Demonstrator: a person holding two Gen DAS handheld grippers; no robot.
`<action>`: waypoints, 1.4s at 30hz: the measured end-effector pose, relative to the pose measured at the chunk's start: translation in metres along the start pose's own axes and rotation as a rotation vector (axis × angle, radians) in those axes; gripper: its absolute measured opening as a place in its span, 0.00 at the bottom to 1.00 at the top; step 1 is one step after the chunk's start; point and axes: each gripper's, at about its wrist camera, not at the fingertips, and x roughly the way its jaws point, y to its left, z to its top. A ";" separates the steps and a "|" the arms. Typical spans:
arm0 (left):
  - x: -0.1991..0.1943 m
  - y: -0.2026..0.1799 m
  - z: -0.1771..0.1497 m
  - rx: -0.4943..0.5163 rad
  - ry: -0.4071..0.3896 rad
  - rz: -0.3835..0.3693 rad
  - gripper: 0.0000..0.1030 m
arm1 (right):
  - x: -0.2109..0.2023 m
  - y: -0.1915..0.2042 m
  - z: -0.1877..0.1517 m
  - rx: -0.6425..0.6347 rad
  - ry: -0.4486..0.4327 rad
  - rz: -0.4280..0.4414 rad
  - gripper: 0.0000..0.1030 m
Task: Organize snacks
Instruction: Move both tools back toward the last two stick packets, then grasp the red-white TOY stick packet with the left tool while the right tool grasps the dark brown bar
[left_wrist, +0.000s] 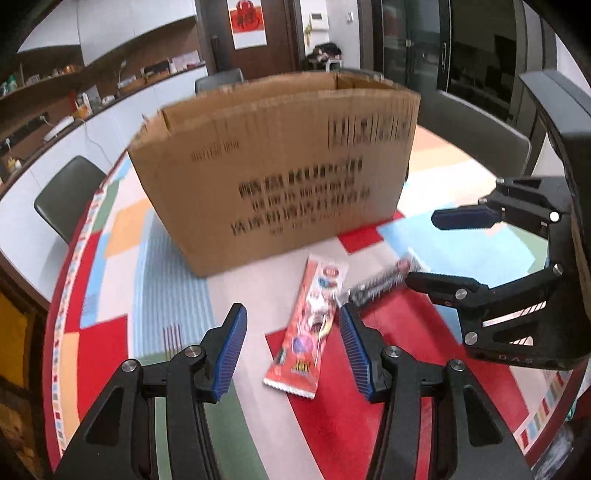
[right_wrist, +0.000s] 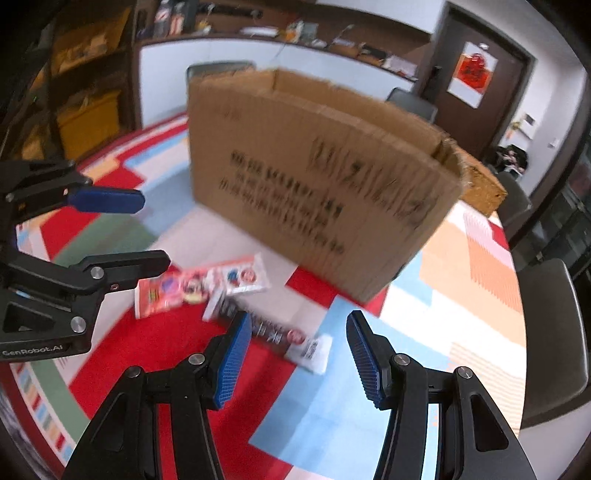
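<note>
A red snack packet (left_wrist: 312, 325) lies flat on the patchwork tablecloth in front of an open cardboard box (left_wrist: 280, 170). A dark snack packet (left_wrist: 384, 282) lies just right of it. My left gripper (left_wrist: 293, 343) is open and empty, hovering just above the near end of the red packet. My right gripper (left_wrist: 424, 251) is open at the right of the left wrist view. In the right wrist view, my right gripper (right_wrist: 299, 354) is open and empty above the dark packet (right_wrist: 266, 326). The red packet (right_wrist: 199, 286), the box (right_wrist: 325, 173) and my left gripper (right_wrist: 147, 232) show there too.
The round table (left_wrist: 110, 295) carries a tablecloth of red, blue, orange and green patches. Grey chairs (left_wrist: 66, 195) stand around it. A counter with clutter runs along the far wall. A dark door (right_wrist: 476, 74) with a red decoration is at the back.
</note>
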 end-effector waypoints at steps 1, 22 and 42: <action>0.003 0.000 -0.002 0.000 0.011 -0.004 0.50 | 0.003 0.003 -0.002 -0.017 0.016 0.002 0.53; 0.069 0.008 0.001 -0.060 0.152 -0.110 0.50 | 0.060 0.019 0.013 -0.249 0.166 0.136 0.53; 0.078 0.011 0.008 -0.099 0.114 -0.063 0.30 | 0.064 0.014 0.004 0.044 0.122 0.146 0.21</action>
